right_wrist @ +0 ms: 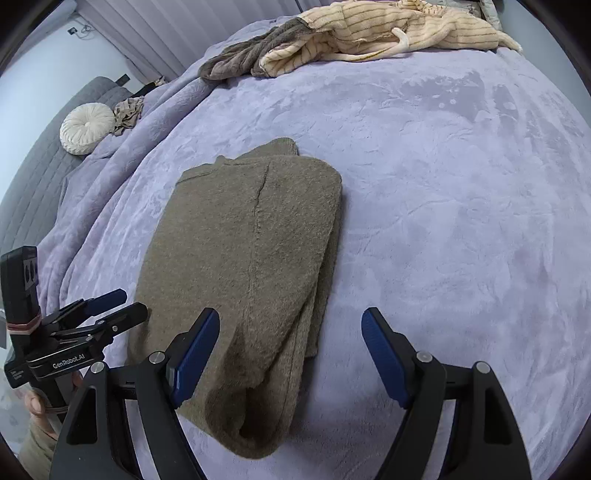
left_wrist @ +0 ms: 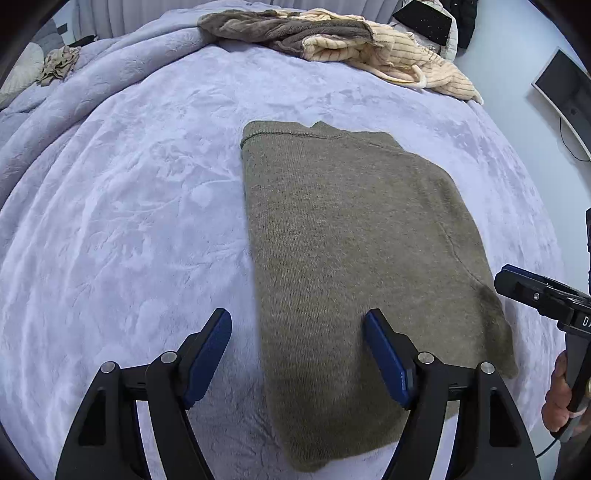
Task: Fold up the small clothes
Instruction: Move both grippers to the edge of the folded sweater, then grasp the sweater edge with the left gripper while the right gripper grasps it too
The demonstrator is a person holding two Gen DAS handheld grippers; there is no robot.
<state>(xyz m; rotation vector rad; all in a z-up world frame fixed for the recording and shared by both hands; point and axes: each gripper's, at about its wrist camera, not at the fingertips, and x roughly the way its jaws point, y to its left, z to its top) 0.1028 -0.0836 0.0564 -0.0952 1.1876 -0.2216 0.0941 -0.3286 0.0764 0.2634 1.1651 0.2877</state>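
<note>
An olive-brown knit sweater (left_wrist: 354,266) lies folded into a long rectangle on the lilac blanket; it also shows in the right wrist view (right_wrist: 243,266). My left gripper (left_wrist: 297,328) is open and empty, hovering over the sweater's near left edge. My right gripper (right_wrist: 290,328) is open and empty above the sweater's near right edge. The right gripper shows at the right edge of the left wrist view (left_wrist: 532,291). The left gripper shows at the left of the right wrist view (right_wrist: 110,306).
A lilac plush blanket (left_wrist: 129,221) covers the bed. A pile of cream striped and grey-brown clothes (left_wrist: 332,40) lies at the far edge, also in the right wrist view (right_wrist: 369,33). A round white cushion (right_wrist: 86,127) and a small beige garment (left_wrist: 59,64) sit far left.
</note>
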